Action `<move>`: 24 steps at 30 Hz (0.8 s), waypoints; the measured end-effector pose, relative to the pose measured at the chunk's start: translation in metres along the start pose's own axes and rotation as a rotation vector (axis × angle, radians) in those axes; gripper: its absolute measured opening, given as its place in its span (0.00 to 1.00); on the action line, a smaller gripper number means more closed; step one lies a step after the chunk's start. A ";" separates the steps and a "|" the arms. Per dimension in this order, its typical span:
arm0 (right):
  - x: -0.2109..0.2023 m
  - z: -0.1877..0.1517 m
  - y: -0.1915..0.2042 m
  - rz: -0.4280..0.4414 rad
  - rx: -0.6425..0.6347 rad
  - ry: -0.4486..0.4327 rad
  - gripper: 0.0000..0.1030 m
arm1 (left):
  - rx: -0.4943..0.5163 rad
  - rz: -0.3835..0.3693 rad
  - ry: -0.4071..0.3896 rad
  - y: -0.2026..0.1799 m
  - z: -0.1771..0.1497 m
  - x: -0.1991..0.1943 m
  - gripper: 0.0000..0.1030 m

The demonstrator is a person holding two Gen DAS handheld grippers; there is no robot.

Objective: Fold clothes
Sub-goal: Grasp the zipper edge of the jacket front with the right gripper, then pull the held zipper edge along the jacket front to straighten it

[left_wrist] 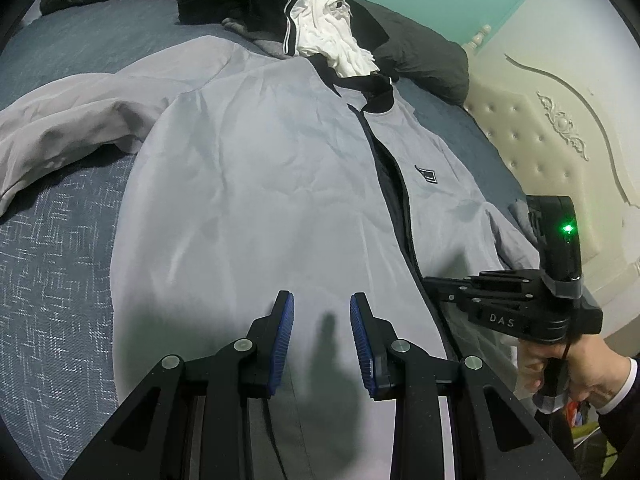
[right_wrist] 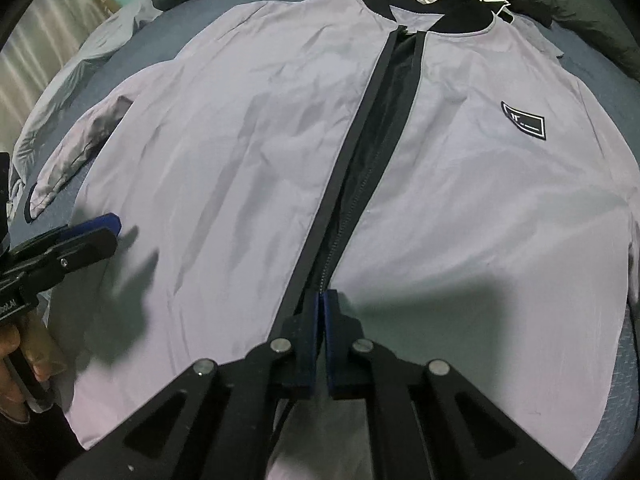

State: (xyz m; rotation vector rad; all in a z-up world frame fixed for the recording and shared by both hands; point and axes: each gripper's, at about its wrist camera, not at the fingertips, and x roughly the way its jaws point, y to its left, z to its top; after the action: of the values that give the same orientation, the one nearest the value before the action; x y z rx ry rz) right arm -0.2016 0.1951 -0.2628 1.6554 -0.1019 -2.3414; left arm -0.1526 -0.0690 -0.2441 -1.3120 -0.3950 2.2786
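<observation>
one "das" mark on right tool (left_wrist: 436, 286) body.

One grey jacket (right_wrist: 248, 152), two tools, approx. three garments piled (left_wrist: 304, 20), one headboard (left_wrist: 552, 128).

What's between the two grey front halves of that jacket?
In the right wrist view, a black zipper, part open, showing dark lining; the right gripper is shut at it.

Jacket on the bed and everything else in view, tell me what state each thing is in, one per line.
Grey jacket: spread flat, front up, unfolded.
Zipper: open from the collar down to the right gripper.
Left gripper: open, over the jacket's hem area.
Right gripper: fingers shut at the zipper.
Clothes pile: crumpled, unfolded, beyond the collar.
</observation>
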 end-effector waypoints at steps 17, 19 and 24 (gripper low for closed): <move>-0.014 -0.018 -0.027 0.078 0.094 -0.043 0.06 | -0.006 -0.007 -0.005 0.002 0.002 -0.001 0.31; -0.005 -0.020 -0.019 0.076 0.088 -0.027 0.06 | -0.008 -0.005 -0.004 0.003 0.002 0.000 0.31; -0.014 -0.025 -0.022 0.092 0.108 -0.048 0.06 | -0.015 -0.006 -0.004 0.005 0.002 0.000 0.31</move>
State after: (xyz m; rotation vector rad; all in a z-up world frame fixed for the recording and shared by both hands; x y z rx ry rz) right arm -0.1775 0.2221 -0.2634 1.6065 -0.3125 -2.3447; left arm -0.1554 -0.0731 -0.2454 -1.3124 -0.4181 2.2773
